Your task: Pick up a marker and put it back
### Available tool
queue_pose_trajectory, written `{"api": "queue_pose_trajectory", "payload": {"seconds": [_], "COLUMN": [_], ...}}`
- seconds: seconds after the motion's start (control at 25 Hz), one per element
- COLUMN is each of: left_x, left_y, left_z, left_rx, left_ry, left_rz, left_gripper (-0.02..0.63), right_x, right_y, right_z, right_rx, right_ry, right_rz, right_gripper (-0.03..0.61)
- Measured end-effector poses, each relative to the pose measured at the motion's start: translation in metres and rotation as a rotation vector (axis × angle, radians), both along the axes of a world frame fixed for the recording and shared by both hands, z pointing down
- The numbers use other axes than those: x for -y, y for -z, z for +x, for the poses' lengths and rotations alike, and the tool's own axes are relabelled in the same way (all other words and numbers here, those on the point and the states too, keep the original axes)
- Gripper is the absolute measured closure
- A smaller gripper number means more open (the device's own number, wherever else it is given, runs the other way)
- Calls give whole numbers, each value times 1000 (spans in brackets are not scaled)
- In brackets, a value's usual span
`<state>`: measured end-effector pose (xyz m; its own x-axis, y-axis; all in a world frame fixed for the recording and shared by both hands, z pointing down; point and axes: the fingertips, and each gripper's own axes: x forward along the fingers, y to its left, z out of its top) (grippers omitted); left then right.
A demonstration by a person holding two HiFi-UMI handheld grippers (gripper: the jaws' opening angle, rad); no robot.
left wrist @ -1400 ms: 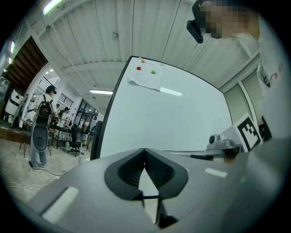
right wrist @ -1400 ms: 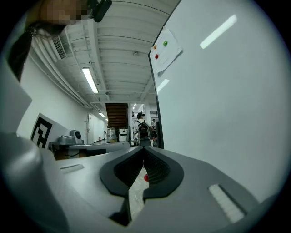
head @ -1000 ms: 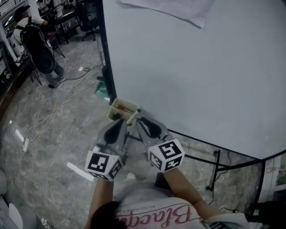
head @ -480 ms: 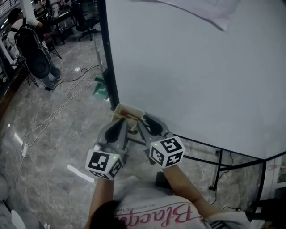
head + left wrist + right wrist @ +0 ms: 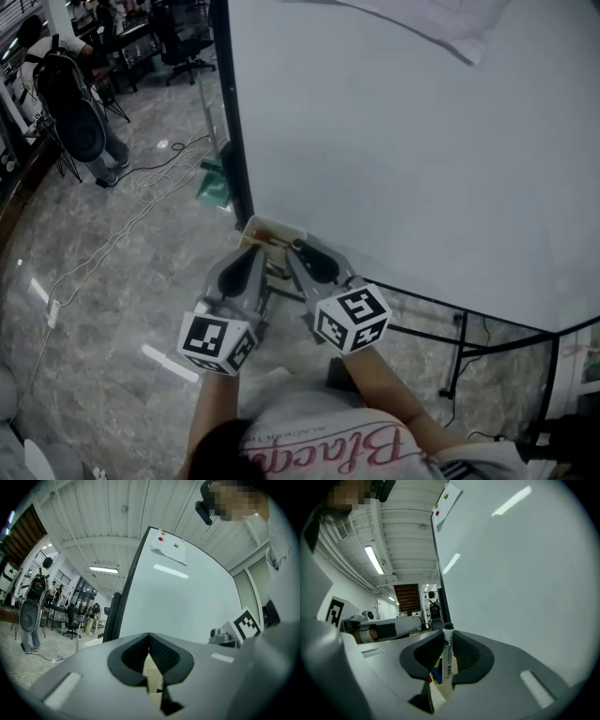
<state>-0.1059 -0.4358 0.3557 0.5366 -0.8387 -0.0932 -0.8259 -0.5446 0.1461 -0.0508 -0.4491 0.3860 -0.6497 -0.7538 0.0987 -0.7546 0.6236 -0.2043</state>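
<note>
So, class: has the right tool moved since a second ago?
Yes, slightly: the right tool has edged nearer the tray. Its jaws have just been closing, with the marker between them.

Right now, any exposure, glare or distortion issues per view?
Head view: dim and underexposed, whiteboard evenly grey, no glare. Left gripper view: fisheye circle with black corners, one light streak reflected on the whiteboard. Right gripper view: same fisheye, two streaks, marker in focus.

Glossy whiteboard [image 5: 422,159], polished stone floor [image 5: 103,300], and a smooth plastic marker [image 5: 448,649].
</note>
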Motion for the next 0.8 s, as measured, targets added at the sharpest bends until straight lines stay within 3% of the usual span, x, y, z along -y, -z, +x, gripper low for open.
{"api": "queue_pose_trajectory", "payload": {"seconds": [0.28,0.52,0.8], "left_x": [-14,-22,-24], "left_y": [15,38,48], "left_z": [5,6,7], "left_rx": [-3,-16,35], "left_ry": [4,16,52], "left_rz": [25,71,121], "left_gripper": [617,617,615], "right_x": [-21,-37,-42], "right_y": [41,90,104], "right_z": [2,16,21], "right_rx": [-6,51,66], "right_ry": [14,-18,-19], "right_rz": [125,269,320], "right_gripper": [515,515,515]}}
